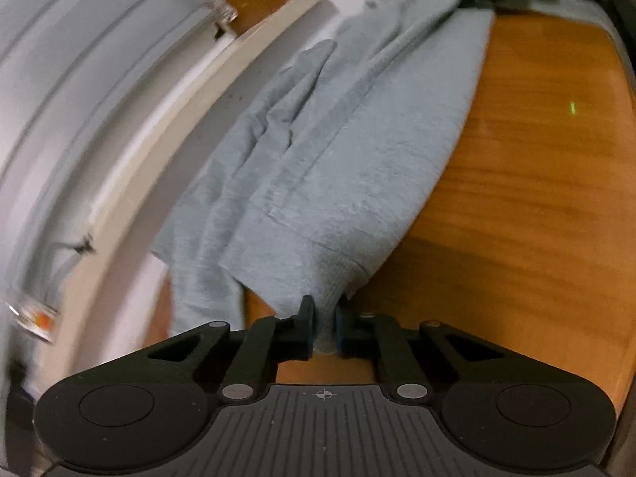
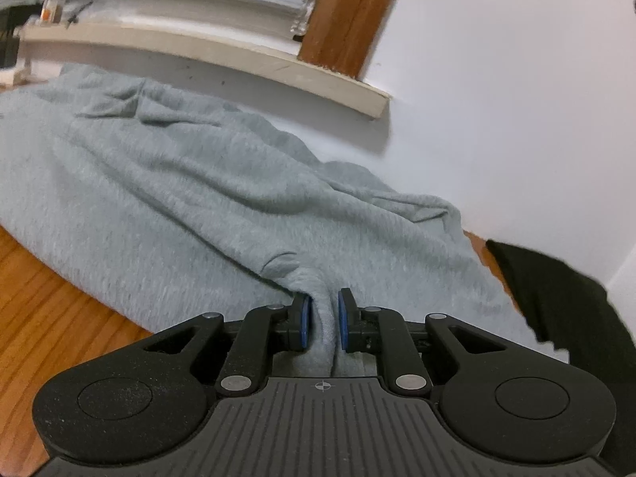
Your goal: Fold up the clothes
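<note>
A grey sweatshirt point(image 1: 342, 167) lies along the wooden table's point(image 1: 536, 198) wall-side edge. The left gripper point(image 1: 322, 328) pinches its ribbed hem between closed jaws; the right gripper point(image 2: 321, 320) clamps a bunched fold point(image 2: 318, 302) of the same garment.

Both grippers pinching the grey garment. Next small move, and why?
Probably carry both pinched ends together across the wooden table to lay a fold. The left gripper clamps the ribbed hem of the grey garment, the right gripper clamps another bunched edge, and the cloth between them hangs stretched and creased, not flat.
</note>
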### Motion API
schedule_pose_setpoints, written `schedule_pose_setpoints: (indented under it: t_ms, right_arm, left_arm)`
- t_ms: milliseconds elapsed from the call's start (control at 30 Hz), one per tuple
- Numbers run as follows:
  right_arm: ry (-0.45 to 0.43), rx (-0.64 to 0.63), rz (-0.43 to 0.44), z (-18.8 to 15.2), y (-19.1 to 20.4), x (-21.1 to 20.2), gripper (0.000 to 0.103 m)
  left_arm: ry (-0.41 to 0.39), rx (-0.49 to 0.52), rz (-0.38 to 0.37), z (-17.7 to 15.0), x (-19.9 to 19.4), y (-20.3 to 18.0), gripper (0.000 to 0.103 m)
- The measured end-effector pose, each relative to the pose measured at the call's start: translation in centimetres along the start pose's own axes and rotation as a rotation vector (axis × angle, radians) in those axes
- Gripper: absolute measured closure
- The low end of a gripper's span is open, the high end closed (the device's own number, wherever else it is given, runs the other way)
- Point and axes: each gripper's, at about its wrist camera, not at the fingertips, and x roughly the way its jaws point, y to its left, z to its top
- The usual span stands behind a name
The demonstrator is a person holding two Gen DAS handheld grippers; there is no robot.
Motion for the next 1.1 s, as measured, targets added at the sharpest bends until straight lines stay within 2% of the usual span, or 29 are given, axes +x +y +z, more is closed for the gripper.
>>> schedule_pose_setpoints:
  t_ms: [100,167,300,400,433,467,567,700,733,767,867,933,1000,1100]
  right_arm:
    - [0.003,0.069,0.048,0.1,-1.3,0.0,0.086]
    - [0.005,0.091,0.064,0.2,-1.7,0.1,0.086]
    - [0.007,0.091,0.063,0.3,-1.7,0.1,0.086]
    - [0.007,0.095,0.067,0.3,-1.9,0.2,0.086]
    - [0.007,0.099,0.069,0.3,-1.9,0.2,0.086]
    - [0.007,0.103,0.072,0.3,-2.0,0.2,0.085]
    - [0.007,0.108,0.076,0.4,-2.1,0.2,0.085]
    - [0.008,0.103,0.071,0.4,-1.9,0.1,0.085]
    - [0.008,0.102,0.07,0.4,-1.9,0.1,0.085]
    - [0.008,0.101,0.07,0.4,-1.9,0.1,0.085]
    - [0.008,0.108,0.075,0.4,-2.0,0.1,0.085]
    - [0.01,0.116,0.082,0.3,-2.2,0.1,0.084]
    - [0.015,0.121,0.09,0.3,-2.3,0.1,0.08]
    - [0.015,0.106,0.09,0.4,-2.1,0.1,0.079]
  left_arm:
    - [0.013,0.066,-0.004,0.2,-1.1,0.1,0.094]
    - [0.036,0.101,-0.048,0.1,-1.6,-0.1,0.093]
    - [0.08,0.059,-0.111,-0.7,-1.1,0.1,0.09]
    - [0.037,-0.044,-0.13,-0.7,-1.0,1.5,0.07]
    - [0.016,-0.075,-0.133,-0.4,-1.0,1.9,0.057]
    - [-0.005,-0.102,-0.138,0.0,-0.9,2.2,0.051]
    - [-0.08,-0.194,-0.212,2.0,0.1,3.2,0.049]
    - [-0.178,-0.31,-0.334,5.9,3.5,4.2,0.05]
    - [-0.19,-0.319,-0.363,7.1,4.5,4.1,0.054]
    - [-0.203,-0.323,-0.388,8.4,5.4,3.7,0.061]
    - [-0.229,-0.301,-0.456,12.5,7.9,1.5,0.075]
    - [-0.234,-0.291,-0.53,15.2,9.8,-0.2,0.082]
    - [-0.248,-0.28,-0.587,17.2,11.2,-1.7,0.082]
    - [-0.27,-0.269,-0.61,19.7,13.0,-3.4,0.082]
